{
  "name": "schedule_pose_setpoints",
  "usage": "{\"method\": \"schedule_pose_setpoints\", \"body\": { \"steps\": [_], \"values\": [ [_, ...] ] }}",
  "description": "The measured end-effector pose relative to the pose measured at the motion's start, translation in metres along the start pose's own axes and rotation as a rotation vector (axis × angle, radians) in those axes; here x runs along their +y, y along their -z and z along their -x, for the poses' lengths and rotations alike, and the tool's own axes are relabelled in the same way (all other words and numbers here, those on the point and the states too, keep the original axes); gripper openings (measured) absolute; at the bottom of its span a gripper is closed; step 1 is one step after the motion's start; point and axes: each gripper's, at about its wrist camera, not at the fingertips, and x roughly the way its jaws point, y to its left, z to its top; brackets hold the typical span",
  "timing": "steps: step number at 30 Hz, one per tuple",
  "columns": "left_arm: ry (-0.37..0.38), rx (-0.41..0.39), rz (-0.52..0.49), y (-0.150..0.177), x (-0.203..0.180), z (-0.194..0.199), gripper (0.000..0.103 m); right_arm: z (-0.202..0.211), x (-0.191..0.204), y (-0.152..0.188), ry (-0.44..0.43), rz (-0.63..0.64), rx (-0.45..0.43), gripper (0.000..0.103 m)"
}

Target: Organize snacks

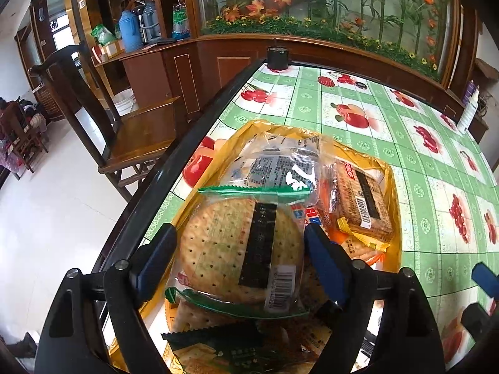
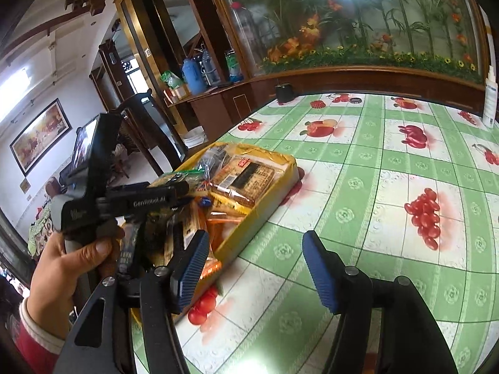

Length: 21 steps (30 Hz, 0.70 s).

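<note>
A yellow tray (image 1: 396, 218) at the table's left edge holds several snack packets. On top lies a round cracker packet (image 1: 237, 249) with a green seal, right between the blue pads of my left gripper (image 1: 241, 255). The pads stand at its sides without pinching it. Behind it are a clear printed packet (image 1: 280, 162) and a square brown cracker packet (image 1: 363, 199). In the right wrist view a hand (image 2: 62, 265) holds the left gripper's black body (image 2: 146, 201) over the tray (image 2: 259, 218). My right gripper (image 2: 255, 268) stands open over the bare tablecloth beside the tray, with nothing between its fingers.
The green checked fruit tablecloth (image 2: 374, 187) stretches right of the tray. A black cup (image 1: 277, 57) stands at the far edge and a white bottle (image 1: 467, 115) at the far right. A wooden chair (image 1: 137, 131) stands left of the table's black rim (image 1: 187, 143).
</note>
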Motion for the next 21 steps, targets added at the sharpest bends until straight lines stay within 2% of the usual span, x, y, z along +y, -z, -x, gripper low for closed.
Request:
{"method": "schedule_pose_setpoints", "body": {
  "steps": [3, 11, 17, 21],
  "values": [
    [-0.008, -0.010, 0.011, -0.001, 0.001, 0.005, 0.088, 0.005, 0.000, 0.002, 0.001, 0.000, -0.004, 0.065],
    [-0.033, -0.080, 0.046, 0.002, 0.007, 0.037, 0.088, 0.020, 0.005, 0.007, 0.002, 0.011, -0.034, 0.069],
    [-0.116, -0.128, 0.064, 0.011, 0.010, 0.066, 0.088, 0.026, 0.008, 0.013, -0.002, 0.015, -0.038, 0.070],
    [-0.122, -0.159, 0.088, 0.023, 0.018, 0.083, 0.088, 0.031, 0.011, 0.019, -0.010, 0.017, -0.043, 0.074]
  ]
}}
